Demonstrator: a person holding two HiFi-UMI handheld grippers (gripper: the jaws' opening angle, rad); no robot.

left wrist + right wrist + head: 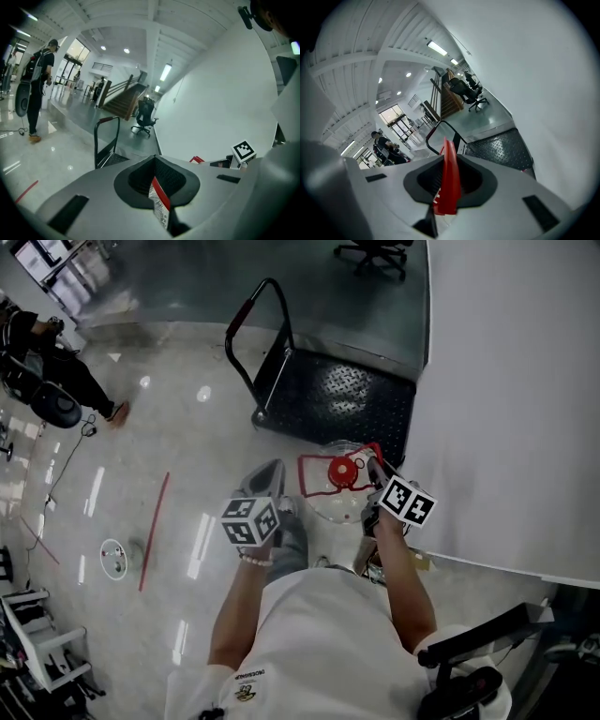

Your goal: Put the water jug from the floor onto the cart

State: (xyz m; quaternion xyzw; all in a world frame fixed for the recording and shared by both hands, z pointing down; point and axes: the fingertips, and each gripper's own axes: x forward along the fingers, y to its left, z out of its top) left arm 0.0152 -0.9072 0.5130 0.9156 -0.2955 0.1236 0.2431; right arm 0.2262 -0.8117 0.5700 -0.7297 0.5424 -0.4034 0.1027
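Left tool (pixel 159 206): forearm down, gripping handle (pixel 303 479), jug's (pixel 328 517) 9 o'clock.
Right tool (pixel 446 187): gripping handle, 3 o'clock.
Cart (pixel 347 395): 12 o'clock.

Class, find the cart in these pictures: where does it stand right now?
In the head view the cart stands on the floor at upper centre, just beyond the water jug, with the white wall along its right side.

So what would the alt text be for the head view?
From above, a person's left claw and right claw clamp the red frame handle of a clear plastic water jug with a red cap. A black flatbed cart with a studded deck stands beyond on the glossy floor.
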